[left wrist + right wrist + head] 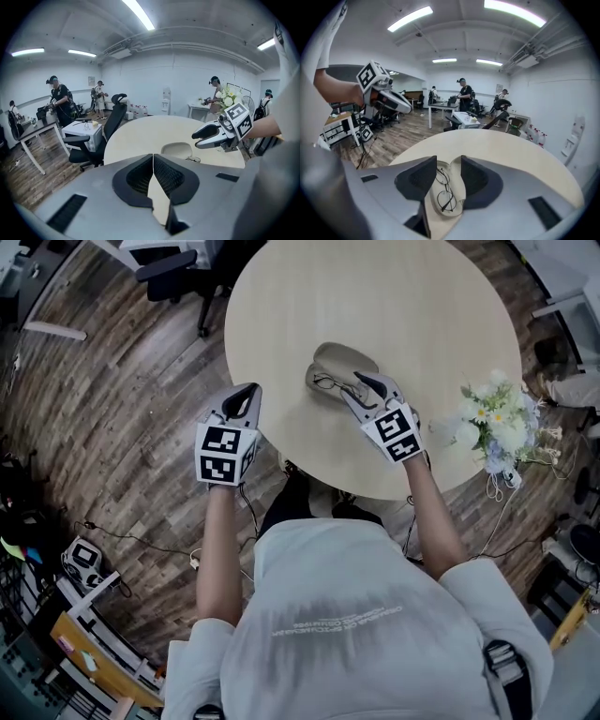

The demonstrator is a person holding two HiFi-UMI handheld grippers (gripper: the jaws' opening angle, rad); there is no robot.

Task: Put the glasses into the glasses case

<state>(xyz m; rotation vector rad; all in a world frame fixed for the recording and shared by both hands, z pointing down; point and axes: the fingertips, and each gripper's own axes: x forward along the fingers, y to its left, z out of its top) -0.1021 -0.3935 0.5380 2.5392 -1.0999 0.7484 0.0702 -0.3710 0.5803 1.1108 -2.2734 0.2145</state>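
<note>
The case [342, 360] lies on the table [394, 306], toward the edge nearest me. The glasses [445, 192] lie in the case. My right gripper [363, 381] is at the near end of the case, one jaw on either side of it. My left gripper [249, 392] is left of the case, past the table's rim and over the floor [112, 427]. Flowers [492, 423] stand right of the case, by the rim. A chair [169, 263] stands beyond the case, far left.
</note>
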